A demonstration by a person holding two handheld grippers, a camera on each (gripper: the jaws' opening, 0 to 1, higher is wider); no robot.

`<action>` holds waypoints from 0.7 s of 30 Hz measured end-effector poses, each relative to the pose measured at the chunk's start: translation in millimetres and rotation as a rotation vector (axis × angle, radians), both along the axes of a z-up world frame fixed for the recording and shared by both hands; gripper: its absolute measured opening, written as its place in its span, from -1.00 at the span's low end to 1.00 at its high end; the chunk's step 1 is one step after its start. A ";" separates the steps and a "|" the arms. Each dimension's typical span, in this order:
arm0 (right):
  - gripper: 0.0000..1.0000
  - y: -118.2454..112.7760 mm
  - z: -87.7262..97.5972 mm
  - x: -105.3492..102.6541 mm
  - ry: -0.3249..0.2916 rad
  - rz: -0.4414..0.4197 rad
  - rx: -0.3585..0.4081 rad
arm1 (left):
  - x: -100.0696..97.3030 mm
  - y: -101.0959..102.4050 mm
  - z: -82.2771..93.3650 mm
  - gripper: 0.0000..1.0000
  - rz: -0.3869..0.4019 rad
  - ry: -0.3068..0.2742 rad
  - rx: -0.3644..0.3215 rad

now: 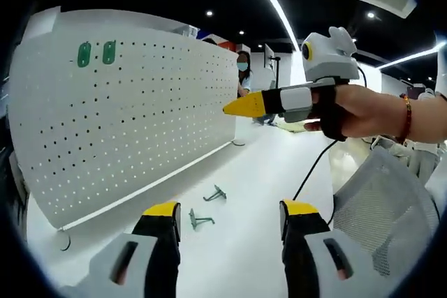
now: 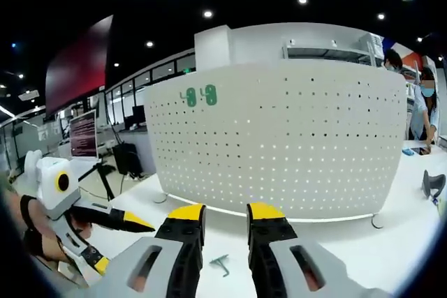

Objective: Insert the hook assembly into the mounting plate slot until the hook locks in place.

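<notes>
Left hand-held gripper (image 1: 230,215): jaws wide apart, nothing between them, held above the white surface (image 1: 265,172). Right hand-held gripper (image 2: 223,222): jaws parted by a narrower gap, also empty; in the left gripper view it appears held in a hand (image 1: 363,111), yellow tips pointing toward the pegboard. Two grey hook assemblies (image 1: 207,207) lie loose on the surface just ahead of the left jaws, near each other. The white perforated mounting plate (image 1: 133,116) stands upright behind them, two green tags (image 1: 96,53) fixed near its top corner. People stand at the far end.
</notes>
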State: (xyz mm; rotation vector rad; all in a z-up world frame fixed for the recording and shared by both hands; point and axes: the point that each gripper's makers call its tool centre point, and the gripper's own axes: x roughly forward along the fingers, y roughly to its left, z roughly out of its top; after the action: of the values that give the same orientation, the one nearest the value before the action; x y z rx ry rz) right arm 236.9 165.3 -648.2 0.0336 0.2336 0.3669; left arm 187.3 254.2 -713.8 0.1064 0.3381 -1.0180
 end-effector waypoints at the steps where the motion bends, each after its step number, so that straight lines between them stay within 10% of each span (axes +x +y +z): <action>1: -0.53 -2.2 -1.9 0.1 0.008 -0.010 0.012 | 3.6 -0.3 -1.3 0.15 0.008 0.002 -0.004; 21: -0.53 -25.6 -29.7 -9.4 0.053 -0.063 0.050 | 32.9 -13.7 -55.1 -0.05 0.022 0.087 0.051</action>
State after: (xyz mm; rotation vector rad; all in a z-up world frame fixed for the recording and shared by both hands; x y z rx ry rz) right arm 227.5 139.7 -677.9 0.0996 0.2747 0.3089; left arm 220.2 240.5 -768.9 0.1046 0.4441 -0.9940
